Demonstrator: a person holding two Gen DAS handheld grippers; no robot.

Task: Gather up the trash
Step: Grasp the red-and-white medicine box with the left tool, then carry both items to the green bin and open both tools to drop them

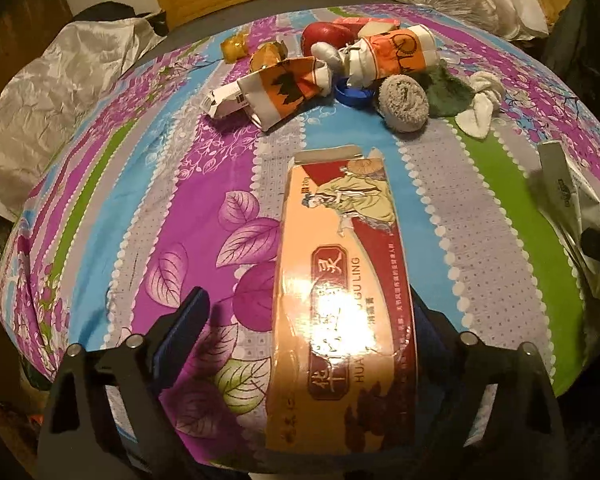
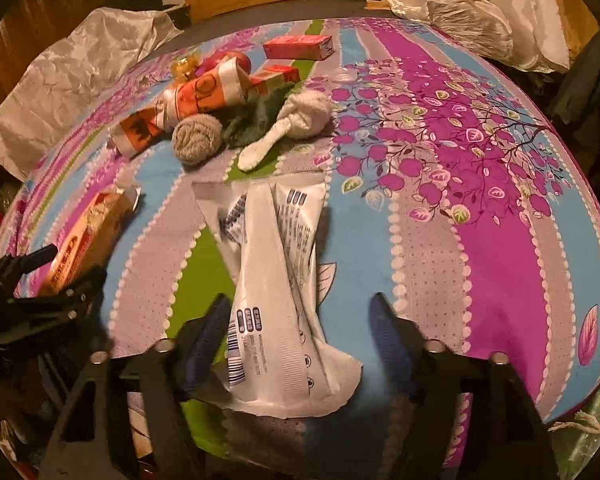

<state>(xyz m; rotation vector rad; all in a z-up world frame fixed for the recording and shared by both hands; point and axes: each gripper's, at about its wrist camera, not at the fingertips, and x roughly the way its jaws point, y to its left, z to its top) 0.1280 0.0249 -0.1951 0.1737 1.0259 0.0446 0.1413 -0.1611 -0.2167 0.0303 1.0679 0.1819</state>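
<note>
Left wrist view: left gripper (image 1: 300,336) points down at the striped floral tablecloth (image 1: 500,280). A long flat carton (image 1: 340,280) with red and cream print runs from the lower centre of the frame up to mid-frame, between the two fingers. Jaws stand wide; the left pad is clear of the carton with cloth showing between, and the right pad is hidden behind the carton's edge, so contact on that side cannot be told. Not gripping, as far as the frame shows. Upper centre holds the remaining pile: orange-and-white wrappers (image 1: 288,84), a grey scouring ball (image 1: 404,104), a blue cap (image 1: 352,94), a knotted white rag (image 1: 482,100).

Right wrist view: right gripper (image 2: 300,336) is over a crumpled white printed pouch (image 2: 276,280), which lies from mid-frame down to the lower centre. Jaws are apart. The left pad sits just beside the pouch edge, the right pad well clear of it; no squeeze visible. The carton appears at the left edge, with the other gripper's fingers beside it.

Step in hand, judged: each claw is lined up on one piece of trash, before the pinch. Next move calls for closing across the carton's narrow width, and centring the right claw on the pouch before closing, since the limp film may slip out. No bin is visible in either view.
</note>
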